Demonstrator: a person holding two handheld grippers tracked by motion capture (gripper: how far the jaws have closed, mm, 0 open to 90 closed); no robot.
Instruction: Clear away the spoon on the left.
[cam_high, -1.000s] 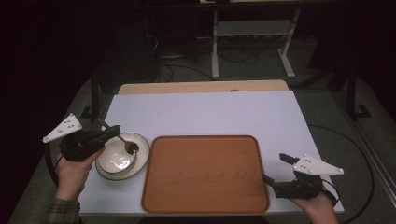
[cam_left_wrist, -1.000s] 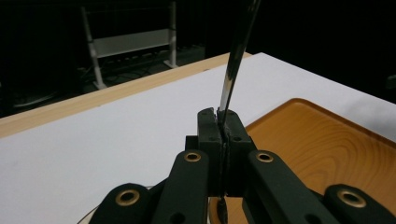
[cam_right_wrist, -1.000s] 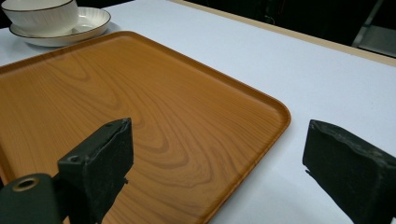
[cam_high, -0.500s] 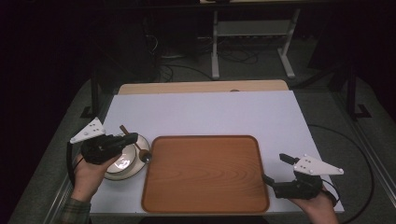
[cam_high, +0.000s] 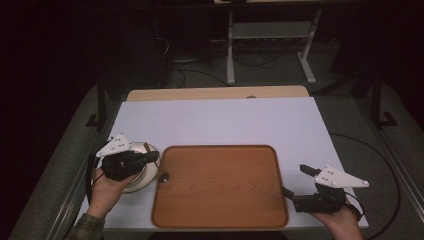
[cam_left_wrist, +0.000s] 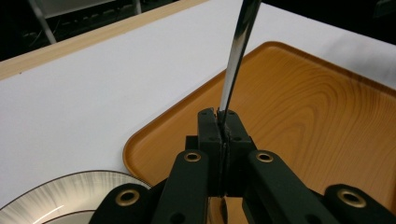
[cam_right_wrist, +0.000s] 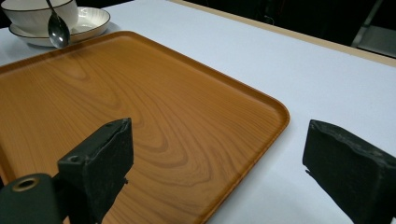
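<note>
Since the earlier high view, the left gripper (cam_high: 150, 157) has swung in from the table's left edge and now sits over the bowl and plate, carrying the spoon toward the tray; the right gripper (cam_high: 295, 181) has not shifted. From the high view now, the spoon (cam_high: 163, 177) hangs with its bowl end just over the tray's (cam_high: 220, 187) left rim, at about 9 o'clock of the tray, while the white bowl (cam_high: 144, 150) and its plate (cam_high: 137, 182) lie just beside that rim under the left hand (cam_high: 105, 192). The right gripper rests at 4 o'clock of the tray on the white table (cam_high: 220, 120), held in the right hand (cam_high: 337, 220). From the left gripper view, the fingers (cam_left_wrist: 208, 133) are clenched tight on the spoon's metal handle (cam_left_wrist: 236, 51), which rises away from them over the tray's corner (cam_left_wrist: 303, 116), with the plate's edge (cam_left_wrist: 60, 191) at the lower left. From the right gripper view, the fingers (cam_right_wrist: 100, 163) stand released and wide apart, with nothing between them, over the tray's near corner (cam_right_wrist: 187, 135); far off at 11 o'clock the spoon (cam_right_wrist: 58, 30) dangles in front of the bowl (cam_right_wrist: 37, 11). I judge the lift out of the bowl done and the transfer about halfway: the spoon is yet to be lowered and let go on the tray, which is otherwise bare.
</note>
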